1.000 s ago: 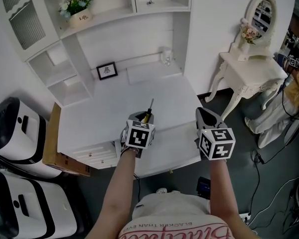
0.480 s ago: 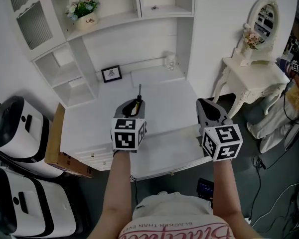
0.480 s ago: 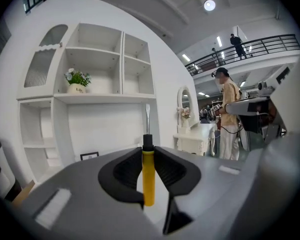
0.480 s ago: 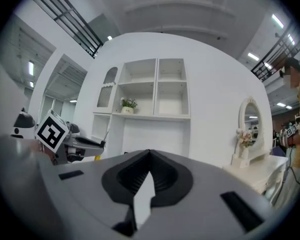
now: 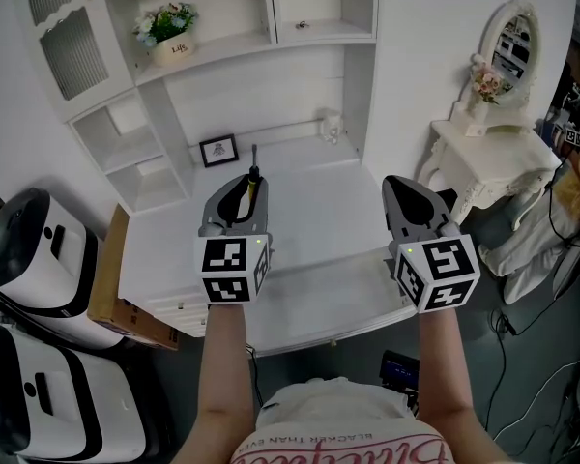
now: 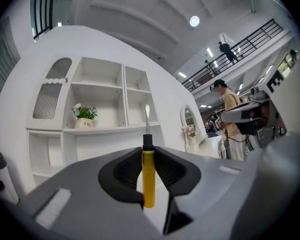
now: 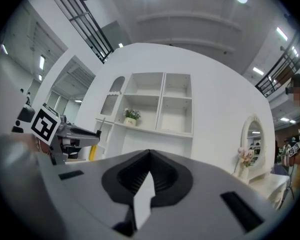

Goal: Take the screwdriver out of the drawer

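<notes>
My left gripper (image 5: pixel 240 184) is shut on a yellow-handled screwdriver (image 5: pixel 250 191), whose metal shaft pokes out past the fingertips toward the shelves. In the left gripper view the screwdriver (image 6: pixel 148 176) stands upright between the pads of the left gripper (image 6: pixel 149 154), blade tip up. The right gripper (image 5: pixel 406 187) hovers level beside it, to the right, shut with nothing in it. From the right gripper view the jaws of the right gripper (image 7: pixel 149 156) meet at the tip, and the left gripper (image 7: pixel 82 136) shows at the far left. Both are held well above the white desk (image 5: pixel 309 201). A wide drawer (image 5: pixel 329 298) stands pulled out at the desk's front.
Shelves rise behind the desk, with a flower pot (image 5: pixel 166 42), a small picture frame (image 5: pixel 218 149) and a glass ornament (image 5: pixel 330 124). A white dressing table with an oval mirror (image 5: pixel 493 153) stands at right. A cardboard box (image 5: pixel 111 288) and white-and-black machines (image 5: pixel 19 259) sit at left.
Both grippers have risen toward the camera. The left one, still gripping the screwdriver, drifted left and levelled out; the right one rose less.
</notes>
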A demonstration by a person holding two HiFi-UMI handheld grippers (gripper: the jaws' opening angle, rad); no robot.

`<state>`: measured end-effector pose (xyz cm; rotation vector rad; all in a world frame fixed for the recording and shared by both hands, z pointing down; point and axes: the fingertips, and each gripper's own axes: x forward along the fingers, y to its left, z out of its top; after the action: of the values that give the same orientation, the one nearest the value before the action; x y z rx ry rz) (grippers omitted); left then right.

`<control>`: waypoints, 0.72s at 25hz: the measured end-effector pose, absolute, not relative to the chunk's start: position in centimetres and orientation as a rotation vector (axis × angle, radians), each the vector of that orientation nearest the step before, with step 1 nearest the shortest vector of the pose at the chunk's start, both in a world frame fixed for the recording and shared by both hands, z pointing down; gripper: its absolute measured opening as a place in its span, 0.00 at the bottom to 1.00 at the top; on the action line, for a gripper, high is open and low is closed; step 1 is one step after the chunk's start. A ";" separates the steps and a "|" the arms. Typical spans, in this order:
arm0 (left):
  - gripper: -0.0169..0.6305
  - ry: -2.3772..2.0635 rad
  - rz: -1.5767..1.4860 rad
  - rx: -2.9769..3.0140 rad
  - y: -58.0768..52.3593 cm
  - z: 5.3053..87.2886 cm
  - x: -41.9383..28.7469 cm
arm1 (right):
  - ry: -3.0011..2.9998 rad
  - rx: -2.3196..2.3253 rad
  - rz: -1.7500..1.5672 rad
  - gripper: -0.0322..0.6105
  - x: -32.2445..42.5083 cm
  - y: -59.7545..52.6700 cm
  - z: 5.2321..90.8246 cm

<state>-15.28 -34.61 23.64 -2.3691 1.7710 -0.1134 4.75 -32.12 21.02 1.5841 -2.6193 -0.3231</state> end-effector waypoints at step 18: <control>0.16 1.826 0.052 -2.173 -31.1 17.5 -18.9 | -2.615 1.611 -0.536 0.06 3.9 -31.2 16.5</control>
<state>-18.95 -31.11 17.46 -2.1732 1.8258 0.0519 3.93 -31.16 16.47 1.6109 -2.6147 -0.5365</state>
